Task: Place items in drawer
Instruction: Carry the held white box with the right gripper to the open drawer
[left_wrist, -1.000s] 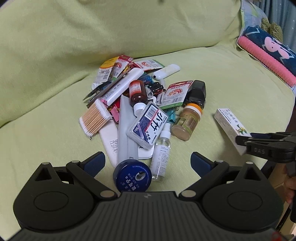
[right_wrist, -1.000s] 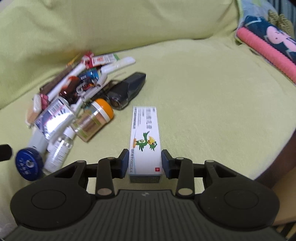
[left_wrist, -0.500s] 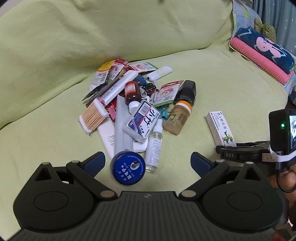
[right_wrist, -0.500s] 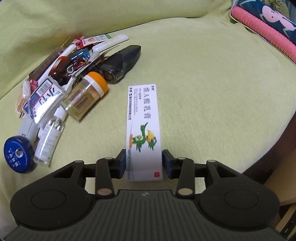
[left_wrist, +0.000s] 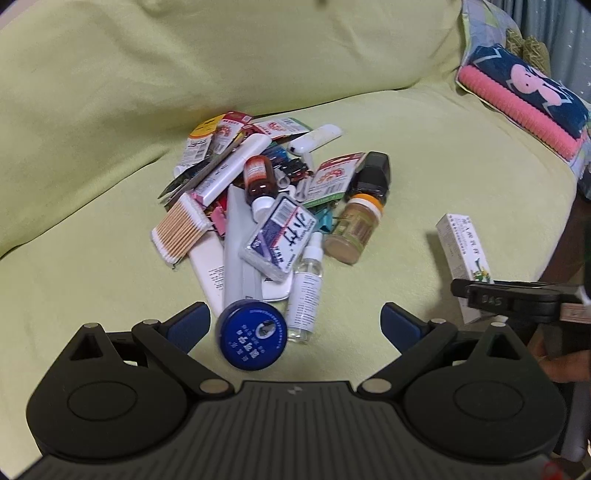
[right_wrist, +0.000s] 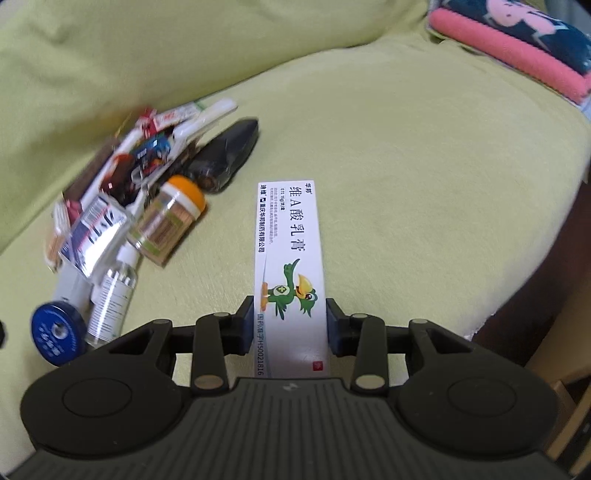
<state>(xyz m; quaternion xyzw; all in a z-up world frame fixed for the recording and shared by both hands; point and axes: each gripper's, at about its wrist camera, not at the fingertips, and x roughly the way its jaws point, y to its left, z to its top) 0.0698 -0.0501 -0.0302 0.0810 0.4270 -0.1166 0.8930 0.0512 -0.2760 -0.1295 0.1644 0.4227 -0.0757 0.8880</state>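
Observation:
My right gripper (right_wrist: 290, 321) is shut on a long white ointment box (right_wrist: 290, 254) with a green bird on it, lifted off the green sofa seat. In the left wrist view the same box (left_wrist: 463, 254) tilts up at the right, clamped by the right gripper (left_wrist: 476, 295). My left gripper (left_wrist: 293, 323) stands open and holds nothing. A round blue tin (left_wrist: 253, 339) lies between its fingers, on the seat below. Behind the tin lies a heap of small items: a clear spray bottle (left_wrist: 306, 288), an orange-capped jar (left_wrist: 356, 230), cotton swabs (left_wrist: 179, 229). No drawer is visible.
A pink and navy folded cloth (left_wrist: 524, 96) rests at the sofa's right end. The sofa's back cushion (left_wrist: 221, 55) rises behind the heap. The seat's right edge (right_wrist: 535, 258) drops to dark wood. A hand (left_wrist: 561, 363) holds the right gripper.
The right gripper has raised the ointment box off the seat and tipped it up. The left gripper has stayed open and shifted only slightly over the blue tin.

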